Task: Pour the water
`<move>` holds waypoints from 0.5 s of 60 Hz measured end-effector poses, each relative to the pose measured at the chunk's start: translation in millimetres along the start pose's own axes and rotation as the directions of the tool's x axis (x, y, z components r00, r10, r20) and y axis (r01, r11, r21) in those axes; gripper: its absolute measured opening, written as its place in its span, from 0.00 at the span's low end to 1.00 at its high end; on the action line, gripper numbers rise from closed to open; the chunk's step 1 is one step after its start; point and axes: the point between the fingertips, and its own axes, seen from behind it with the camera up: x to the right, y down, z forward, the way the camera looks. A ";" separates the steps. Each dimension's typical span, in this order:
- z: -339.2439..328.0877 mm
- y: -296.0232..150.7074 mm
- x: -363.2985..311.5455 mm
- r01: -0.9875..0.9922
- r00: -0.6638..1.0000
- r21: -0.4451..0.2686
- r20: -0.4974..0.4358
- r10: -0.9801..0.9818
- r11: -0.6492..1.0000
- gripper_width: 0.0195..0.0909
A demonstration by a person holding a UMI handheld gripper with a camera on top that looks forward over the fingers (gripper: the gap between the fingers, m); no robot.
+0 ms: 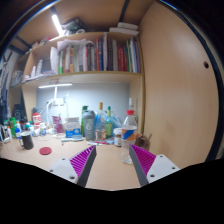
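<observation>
**Tongs spread over bare bench, bottle beyond**

Nearest the lens, the tongs (112,163) are seen spread wide, nothing held between the two magenta pads (143,159); their lower parts are cut off from view. Just ahead of them only bare bench (108,170) is shown, pale wood. Beyond the right finger a clear bottle (129,128) with a red cap is stood upright, well clear of the pads. Further bottles and jars (90,125) are crowded along the back wall, too small to be told apart. A small red lid (45,151) is laid flat on the bench off to the left. Above, a shelf of books (95,55) is lit by a lamp, and a wooden panel (185,90) closes the right side. The tongs are held level, pointed toward the back wall.
</observation>
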 end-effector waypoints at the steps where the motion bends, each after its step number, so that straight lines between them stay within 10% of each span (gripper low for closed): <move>1: 7.3 1.3 5.6 -0.001 1.000 0.000 -0.005 0.001 1.000 0.75; 30: 194.0 50.4 79.6 0.070 0.997 -0.041 -0.043 -0.071 0.997 0.75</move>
